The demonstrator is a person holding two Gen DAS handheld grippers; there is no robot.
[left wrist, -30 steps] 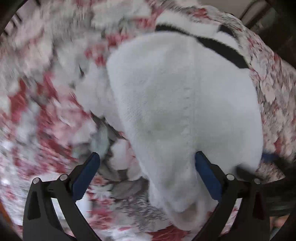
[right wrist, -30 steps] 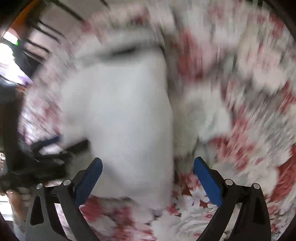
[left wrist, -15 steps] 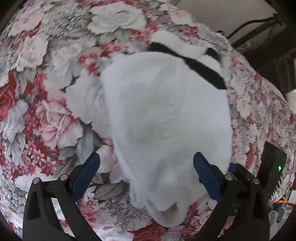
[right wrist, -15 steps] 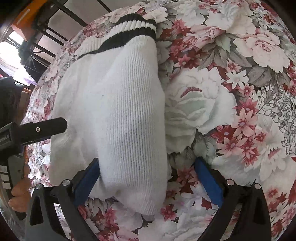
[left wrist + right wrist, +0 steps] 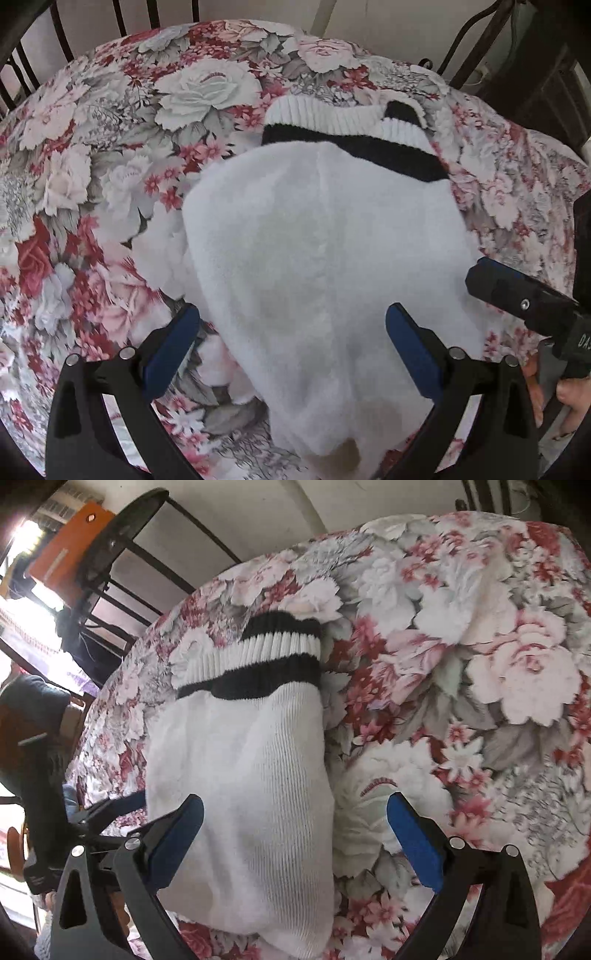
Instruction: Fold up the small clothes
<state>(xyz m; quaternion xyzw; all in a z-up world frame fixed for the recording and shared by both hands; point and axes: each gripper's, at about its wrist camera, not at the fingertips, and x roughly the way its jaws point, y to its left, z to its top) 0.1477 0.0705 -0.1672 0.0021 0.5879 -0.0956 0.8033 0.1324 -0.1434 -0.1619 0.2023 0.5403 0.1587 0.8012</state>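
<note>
A white knit sock (image 5: 321, 258) with a black-and-white striped cuff (image 5: 343, 129) lies folded on the flowered cloth. My left gripper (image 5: 291, 343) hangs open above its near end, blue pads on either side, touching nothing. In the right wrist view the same sock (image 5: 243, 782) stretches away to its striped cuff (image 5: 273, 653). My right gripper (image 5: 295, 834) is open too, its left pad over the sock's edge and its right pad over bare cloth. The right gripper's finger (image 5: 517, 299) shows at the sock's right edge in the left wrist view.
The flowered cloth (image 5: 110, 166) covers a table with dark chair backs (image 5: 122, 554) around its far edge. A hand (image 5: 569, 391) holds the right tool at the lower right. A person in dark clothing (image 5: 33, 738) is at the left of the right wrist view.
Both grippers have pulled back and up from the sock, so more of the cloth and the chairs shows. The sock lies where it was, and both stay open.
</note>
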